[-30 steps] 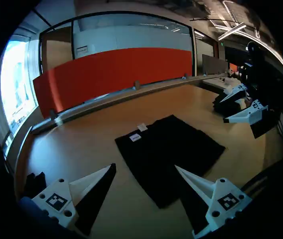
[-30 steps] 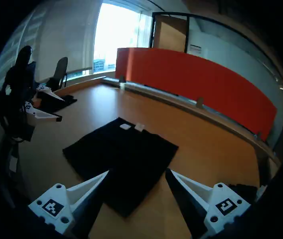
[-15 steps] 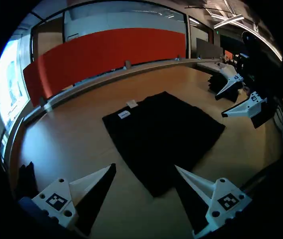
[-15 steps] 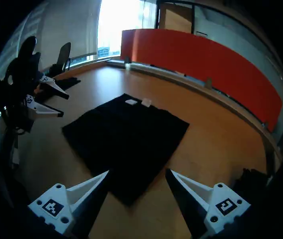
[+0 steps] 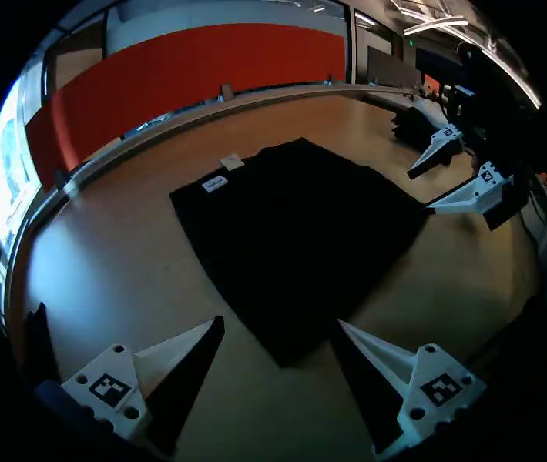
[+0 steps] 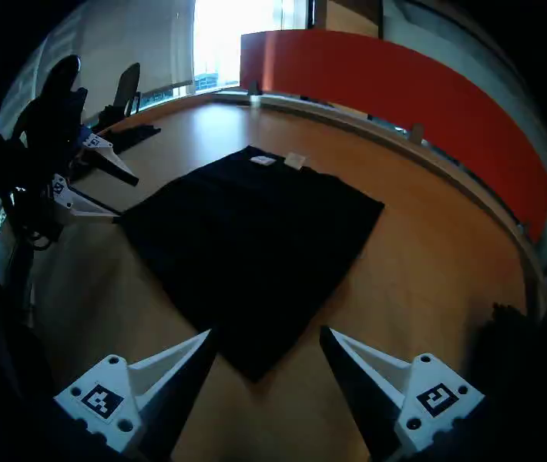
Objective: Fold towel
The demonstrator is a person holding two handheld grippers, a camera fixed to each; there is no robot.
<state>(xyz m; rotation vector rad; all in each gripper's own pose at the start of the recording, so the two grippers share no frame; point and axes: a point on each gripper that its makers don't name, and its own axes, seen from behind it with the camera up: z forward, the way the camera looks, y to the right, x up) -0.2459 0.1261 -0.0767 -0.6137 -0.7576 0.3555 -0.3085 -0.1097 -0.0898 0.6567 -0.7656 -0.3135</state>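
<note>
One black cloth towel [image 5: 296,223] lies spread flat on the pale wooden bench [image 5: 112,254], small white tags [image 5: 214,184] at its far edge. Left tongs [image 5: 280,322] hover over one near corner, fingers wide apart, gripping nothing. Right tongs [image 6: 266,331] gape empty above another. A long orange-red partition [image 5: 196,69] lines the bench's far side.

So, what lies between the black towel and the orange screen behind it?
Past the towel, bare wooden tabletop, then a pale rail below the orange screen, in the right gripper view.
</note>
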